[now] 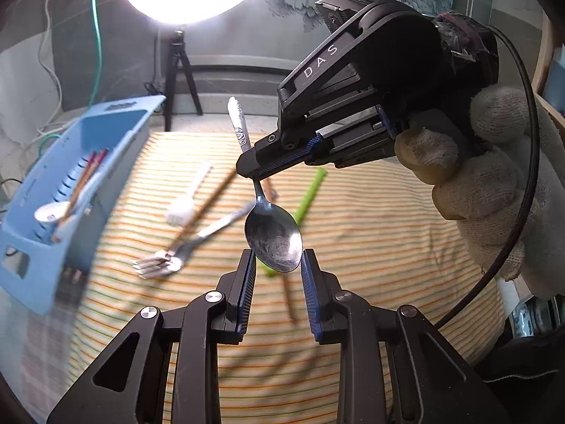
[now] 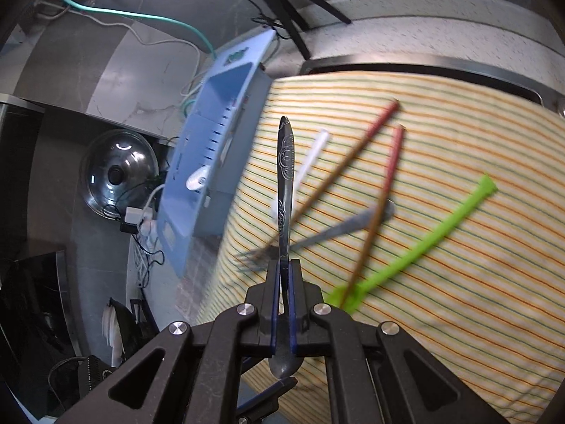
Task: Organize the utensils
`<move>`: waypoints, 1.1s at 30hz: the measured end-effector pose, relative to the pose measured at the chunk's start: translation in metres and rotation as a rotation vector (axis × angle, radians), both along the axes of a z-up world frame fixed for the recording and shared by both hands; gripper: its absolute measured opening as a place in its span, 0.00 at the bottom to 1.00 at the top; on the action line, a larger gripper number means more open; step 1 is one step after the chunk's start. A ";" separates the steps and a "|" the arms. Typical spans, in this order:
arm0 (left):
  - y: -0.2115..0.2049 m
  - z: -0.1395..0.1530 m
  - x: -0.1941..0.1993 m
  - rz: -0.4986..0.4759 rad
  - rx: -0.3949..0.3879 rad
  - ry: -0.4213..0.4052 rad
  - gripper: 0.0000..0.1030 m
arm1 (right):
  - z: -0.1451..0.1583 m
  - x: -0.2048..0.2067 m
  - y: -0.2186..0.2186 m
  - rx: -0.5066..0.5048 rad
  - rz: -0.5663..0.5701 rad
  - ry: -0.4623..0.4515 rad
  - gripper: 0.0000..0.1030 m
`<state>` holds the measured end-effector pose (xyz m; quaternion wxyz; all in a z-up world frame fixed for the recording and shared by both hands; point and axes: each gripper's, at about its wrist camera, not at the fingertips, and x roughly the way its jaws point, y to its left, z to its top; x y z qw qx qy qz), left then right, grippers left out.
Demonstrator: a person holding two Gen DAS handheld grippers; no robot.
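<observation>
A: Your right tool (image 2: 282, 275) is clamped tight on the metal spoon (image 1: 273, 236). The pads pinch the neck of the handle, the patterned handle sticks up past the fingertips, and the bowl hangs below.

B: And my left tool (image 1: 277, 265)?

A: Its pads stand a narrow way apart, one on each side of the spoon's bowl. They look to touch the bowl's edges, but I cannot tell whether they press on it. Your gloved hand (image 1: 494, 176) wraps the body of the right tool just beyond.

B: Where is the spoon over the worktop?

A: It is up in the air above the striped cloth (image 2: 459, 247), clear of everything lying there.

B: What is under it?

A: A metal fork (image 1: 166, 259) lies on the cloth, tines towards the blue basket (image 1: 42, 247). Two brown chopsticks with red ends (image 2: 385, 176) lie crossed near it. A white plastic fork (image 1: 187, 198) and a green plastic utensil (image 2: 423, 243) lie there too, though blur hides what the green one's end is.

B: And the basket?

A: It stands at the cloth's edge, well apart from the spoon. It holds a white spoon (image 1: 51, 212) and another pair of chopsticks (image 1: 84, 180), leaning upright.
</observation>
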<state>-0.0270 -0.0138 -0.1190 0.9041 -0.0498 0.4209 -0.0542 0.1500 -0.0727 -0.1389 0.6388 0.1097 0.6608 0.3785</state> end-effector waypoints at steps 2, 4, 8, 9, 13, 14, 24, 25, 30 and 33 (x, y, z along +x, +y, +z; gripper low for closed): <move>0.018 0.007 0.003 -0.003 0.011 -0.009 0.24 | 0.006 0.001 0.018 0.013 -0.009 0.000 0.04; 0.037 0.013 0.007 -0.009 0.021 -0.014 0.24 | 0.011 0.003 0.036 0.022 -0.016 -0.005 0.04; 0.076 0.019 0.017 -0.020 0.041 -0.023 0.24 | 0.017 0.010 0.076 0.041 -0.035 -0.012 0.04; 0.087 0.020 0.021 -0.022 0.049 -0.023 0.24 | 0.017 0.013 0.086 0.048 -0.041 -0.010 0.04; 0.123 0.013 0.035 -0.032 0.061 -0.011 0.24 | 0.011 0.021 0.122 0.062 -0.050 -0.009 0.04; 0.131 0.012 0.037 -0.033 0.063 -0.006 0.24 | 0.008 0.023 0.132 0.062 -0.051 -0.009 0.04; 0.188 -0.002 0.048 -0.012 0.058 0.039 0.18 | -0.025 0.030 0.197 0.024 -0.017 -0.010 0.03; 0.191 -0.002 0.048 -0.011 0.053 0.042 0.18 | -0.024 0.030 0.200 0.012 -0.013 -0.028 0.05; 0.197 0.000 0.043 0.008 0.039 0.054 0.35 | -0.017 0.028 0.203 -0.021 -0.008 -0.085 0.39; 0.194 0.002 0.040 0.015 0.033 0.055 0.46 | -0.006 0.023 0.199 -0.032 0.011 -0.135 0.39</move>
